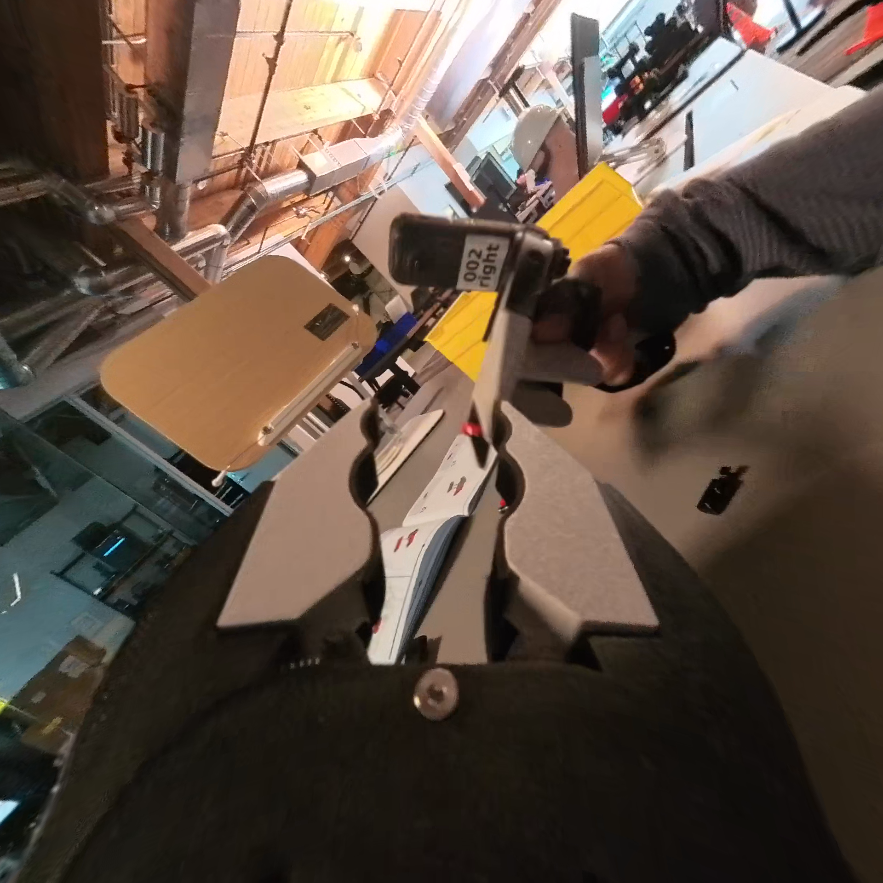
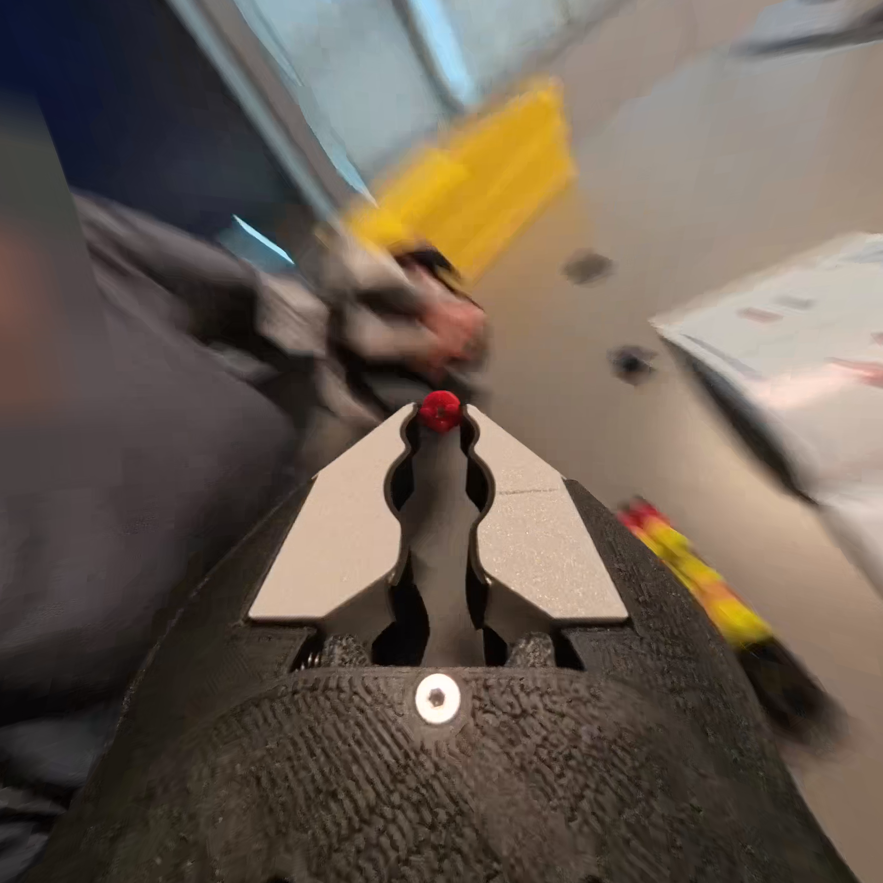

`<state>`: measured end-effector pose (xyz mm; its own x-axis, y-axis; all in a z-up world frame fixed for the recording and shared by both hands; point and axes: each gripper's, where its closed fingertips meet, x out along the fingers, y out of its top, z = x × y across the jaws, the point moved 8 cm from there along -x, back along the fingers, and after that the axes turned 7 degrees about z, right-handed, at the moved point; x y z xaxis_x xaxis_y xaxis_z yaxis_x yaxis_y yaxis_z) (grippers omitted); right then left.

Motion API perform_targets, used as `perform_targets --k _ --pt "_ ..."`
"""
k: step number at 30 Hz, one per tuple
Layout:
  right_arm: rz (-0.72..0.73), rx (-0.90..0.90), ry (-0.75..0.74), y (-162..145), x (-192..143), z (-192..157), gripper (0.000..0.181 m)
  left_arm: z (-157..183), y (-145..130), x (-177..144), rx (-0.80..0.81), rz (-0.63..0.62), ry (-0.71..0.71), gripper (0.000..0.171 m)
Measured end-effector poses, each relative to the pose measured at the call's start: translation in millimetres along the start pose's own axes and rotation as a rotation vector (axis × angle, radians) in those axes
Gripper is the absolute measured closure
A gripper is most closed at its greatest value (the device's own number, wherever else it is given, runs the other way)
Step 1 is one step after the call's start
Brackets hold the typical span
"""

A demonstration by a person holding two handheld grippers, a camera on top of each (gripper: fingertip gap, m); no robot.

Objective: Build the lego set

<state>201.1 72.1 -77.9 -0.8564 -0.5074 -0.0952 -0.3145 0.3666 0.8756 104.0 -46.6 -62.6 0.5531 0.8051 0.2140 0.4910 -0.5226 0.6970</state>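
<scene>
My right gripper [image 2: 440,411] is shut on a small round red lego piece [image 2: 440,416], pinched at its very fingertips. In the left wrist view the right gripper [image 1: 478,444], held by a hand in a grey sleeve, points down with the red piece [image 1: 470,428] between the tips of my left gripper [image 1: 436,418]. The left gripper's jaws stand wide apart, and I see nothing gripped in them. An open instruction booklet [image 1: 430,525] lies on the grey table below. The right wrist view is heavily blurred; it shows the booklet [image 2: 788,334] at the right.
A yellow bin [image 1: 587,210] stands at the table's far side; the right wrist view shows it [image 2: 478,181] too. A small dark piece [image 1: 719,487] lies on the table. A blurred red and yellow build [image 2: 693,573] lies at the right. A tan panel [image 1: 229,363] hangs at the left.
</scene>
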Motion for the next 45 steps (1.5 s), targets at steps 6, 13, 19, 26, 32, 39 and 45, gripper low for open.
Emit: perform_targets --k 6,13,19,26,32,39,45 --pt "-0.412 -0.269 -0.256 -26.2 4.3 -3.8 0.166 -13.6 -4.2 -3.7 -0.178 0.009 0.037 0.134" --pt "-0.499 -0.303 -0.272 -33.2 10.4 -6.5 0.166 -17.9 -8.2 -3.0 -0.232 -0.012 0.052 0.137" --pt "-0.478 -0.320 -0.261 -33.5 14.5 -5.9 0.156 -17.7 -9.6 -2.5 -0.229 -0.024 0.051 0.139" --pt "-0.198 -0.588 -0.318 -6.1 6.7 -8.4 0.135 -17.5 -9.0 -3.3 -0.235 0.005 0.035 0.140" --pt "0.129 -0.731 -0.717 22.8 -42.0 19.7 0.147 -8.7 -11.2 0.6 -0.161 -0.016 -0.015 0.143" --pt "0.330 -0.689 -1.048 24.0 -92.1 39.3 0.167 -12.9 -13.6 -0.1 -0.242 0.007 -0.026 0.146" --pt "0.314 -0.834 -1.092 20.0 -89.9 33.8 0.178 -12.1 -13.1 -1.2 -0.216 0.000 -0.023 0.147"
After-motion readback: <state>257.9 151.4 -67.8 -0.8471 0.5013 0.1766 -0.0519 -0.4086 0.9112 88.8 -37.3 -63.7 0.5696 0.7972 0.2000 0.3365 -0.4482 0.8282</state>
